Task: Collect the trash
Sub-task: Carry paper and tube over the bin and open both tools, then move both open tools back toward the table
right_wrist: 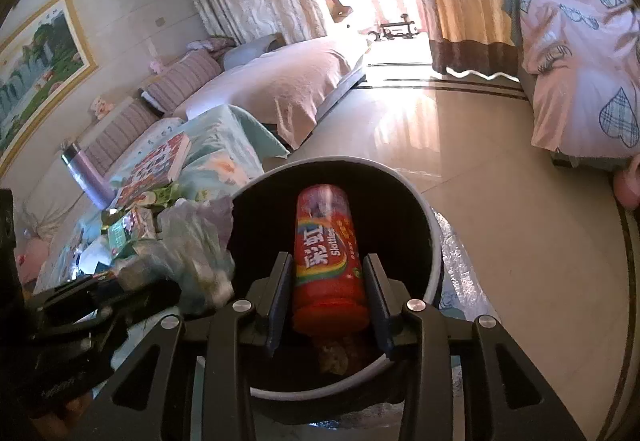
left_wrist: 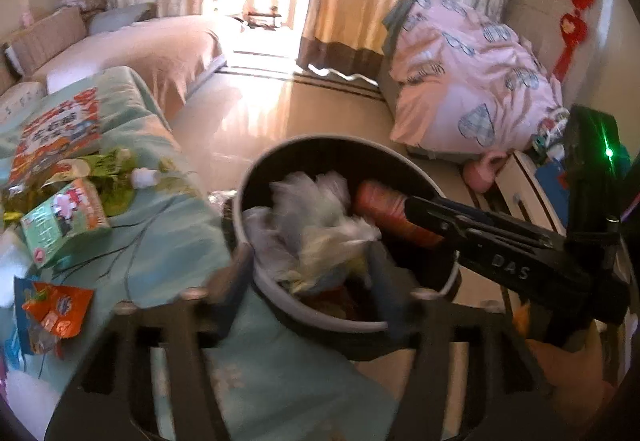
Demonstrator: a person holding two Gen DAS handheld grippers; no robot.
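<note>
A round dark trash bin (left_wrist: 452, 281) (right_wrist: 432, 241) with a pale rim stands on the floor beside the bed. My right gripper (right_wrist: 329, 293) is shut on a red Skittles can (right_wrist: 326, 253) and holds it over the bin's mouth; the can (left_wrist: 384, 211) and that gripper also show in the left wrist view. My left gripper (left_wrist: 308, 273) is shut on a crumpled clear plastic bag (left_wrist: 316, 225) above the bin's near rim; the bag (right_wrist: 196, 249) shows at the left of the right wrist view. Its fingers are blurred.
On the teal bed cover (left_wrist: 160, 253) lie a green carton (left_wrist: 64, 225), an orange wrapper (left_wrist: 56, 313), green wrappers (left_wrist: 108, 169) and a red book (left_wrist: 56, 129). A purple flask (right_wrist: 86, 173) stands on the bed. A pink quilt (left_wrist: 468, 73) lies at right. A silver foil mat (right_wrist: 456, 265) lies by the bin.
</note>
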